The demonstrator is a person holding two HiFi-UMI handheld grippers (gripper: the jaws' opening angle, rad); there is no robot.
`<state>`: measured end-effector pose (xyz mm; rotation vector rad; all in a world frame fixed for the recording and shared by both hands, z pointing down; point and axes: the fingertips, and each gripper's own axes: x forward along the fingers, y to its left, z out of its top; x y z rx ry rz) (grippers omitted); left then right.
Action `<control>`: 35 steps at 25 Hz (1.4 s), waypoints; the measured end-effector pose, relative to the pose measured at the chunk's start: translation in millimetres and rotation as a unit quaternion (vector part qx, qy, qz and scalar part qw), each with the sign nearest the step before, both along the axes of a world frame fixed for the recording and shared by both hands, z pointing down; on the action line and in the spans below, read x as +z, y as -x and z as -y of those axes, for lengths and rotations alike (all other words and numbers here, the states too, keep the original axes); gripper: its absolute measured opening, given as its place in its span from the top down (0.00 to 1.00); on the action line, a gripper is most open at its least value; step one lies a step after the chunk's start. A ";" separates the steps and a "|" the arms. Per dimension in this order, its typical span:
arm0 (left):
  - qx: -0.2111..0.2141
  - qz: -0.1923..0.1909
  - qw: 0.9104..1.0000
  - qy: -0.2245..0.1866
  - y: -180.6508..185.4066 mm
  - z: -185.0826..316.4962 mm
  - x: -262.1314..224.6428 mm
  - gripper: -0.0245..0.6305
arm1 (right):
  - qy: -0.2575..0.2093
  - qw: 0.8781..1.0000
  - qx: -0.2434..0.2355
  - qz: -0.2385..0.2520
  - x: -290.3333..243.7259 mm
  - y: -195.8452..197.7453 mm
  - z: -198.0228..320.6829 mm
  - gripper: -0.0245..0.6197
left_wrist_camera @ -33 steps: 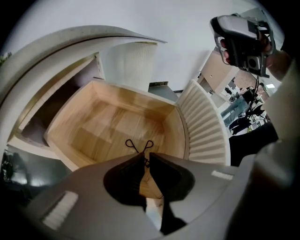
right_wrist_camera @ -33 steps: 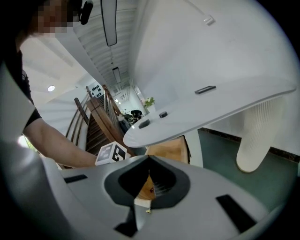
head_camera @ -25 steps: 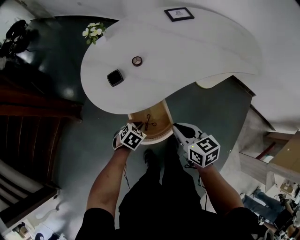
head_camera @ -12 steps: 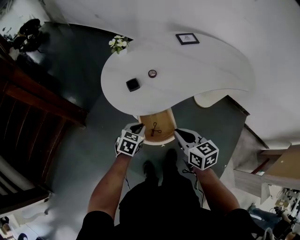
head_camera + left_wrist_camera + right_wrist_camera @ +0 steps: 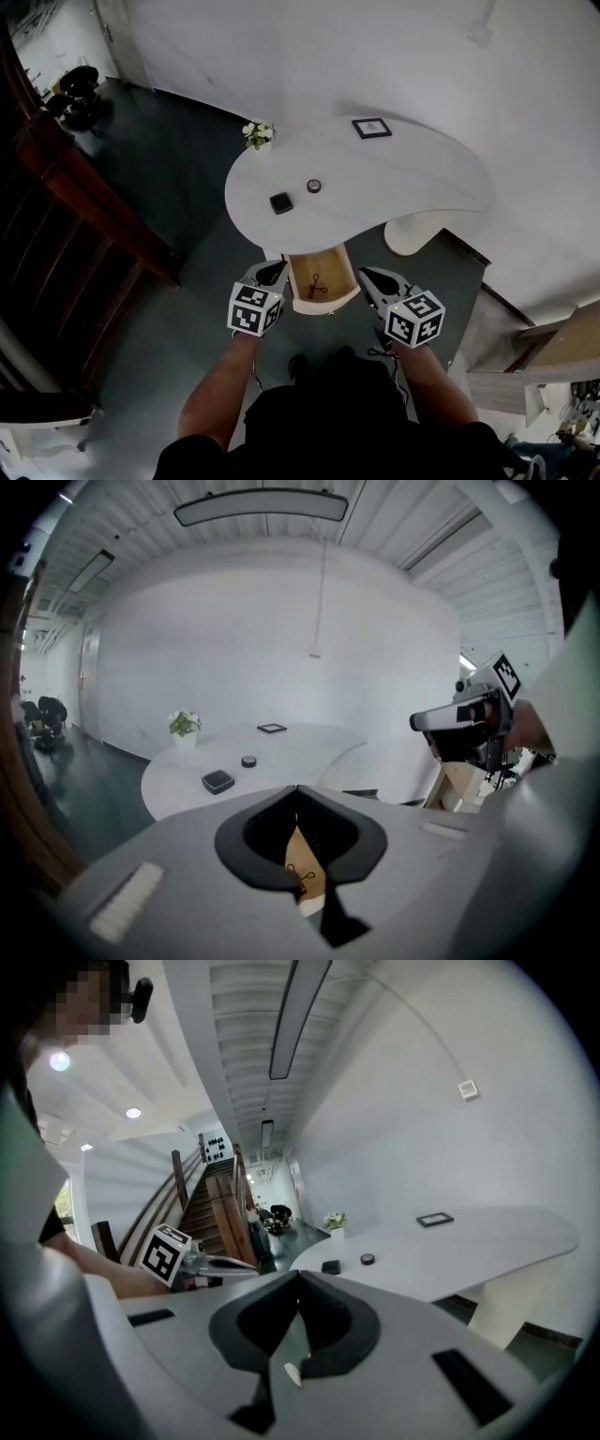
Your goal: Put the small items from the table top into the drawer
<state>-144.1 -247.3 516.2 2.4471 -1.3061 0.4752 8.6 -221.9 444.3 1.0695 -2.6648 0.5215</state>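
A small black square box point(image 5: 281, 202) and a little round dark item point(image 5: 314, 186) lie on the white curved table point(image 5: 412, 187). They also show in the left gripper view as the box point(image 5: 217, 781) and the round item point(image 5: 248, 761). Under the table's near edge a wooden drawer point(image 5: 321, 279) stands open with a thin black looped item point(image 5: 317, 286) inside. My left gripper point(image 5: 270, 274) is shut and empty just left of the drawer. My right gripper point(image 5: 372, 279) is shut and empty to the drawer's right. Neither touches anything.
A white pot of flowers point(image 5: 258, 134) stands at the table's far left edge, and a dark picture frame point(image 5: 371, 127) lies at the back. A wooden staircase point(image 5: 84, 216) runs along the left. A white wall is behind the table; the floor is dark green.
The view has drawn back from the table, which now looks smaller and farther away. Both grippers stay shut on either side of the open drawer.
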 end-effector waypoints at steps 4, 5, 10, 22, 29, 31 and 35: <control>-0.017 -0.012 0.999 -0.032 -1.7 -5.7 -35.3 0.95 | -0.028 1.000 -0.005 0.006 -21.8 -9.0 -3.1 0.94; -0.022 -0.014 0.999 -0.038 -3.3 -6.7 -43.2 0.95 | -0.035 0.999 -0.008 0.007 -27.2 -11.9 -3.3 0.94; -0.044 -0.029 0.997 -0.060 -20.3 -11.3 -79.0 0.95 | -0.071 0.997 -0.024 0.011 -54.7 -33.9 -6.5 0.95; -0.078 -0.029 0.988 -0.132 -42.2 -7.5 -155.6 0.94 | -0.131 0.991 -0.004 0.041 -98.8 -83.8 0.0 0.95; -0.093 -0.026 0.986 -0.133 -37.3 -12.1 -157.7 0.95 | -0.142 0.989 -0.021 0.047 -104.7 -78.6 1.9 0.95; -0.097 -0.026 0.987 -0.129 -35.7 -12.8 -155.4 0.95 | -0.142 0.989 -0.024 0.047 -104.3 -77.1 1.4 0.95; -0.102 -0.029 0.987 -0.123 -33.5 -13.0 -151.3 0.95 | -0.139 0.989 -0.027 0.045 -101.8 -75.7 1.8 0.95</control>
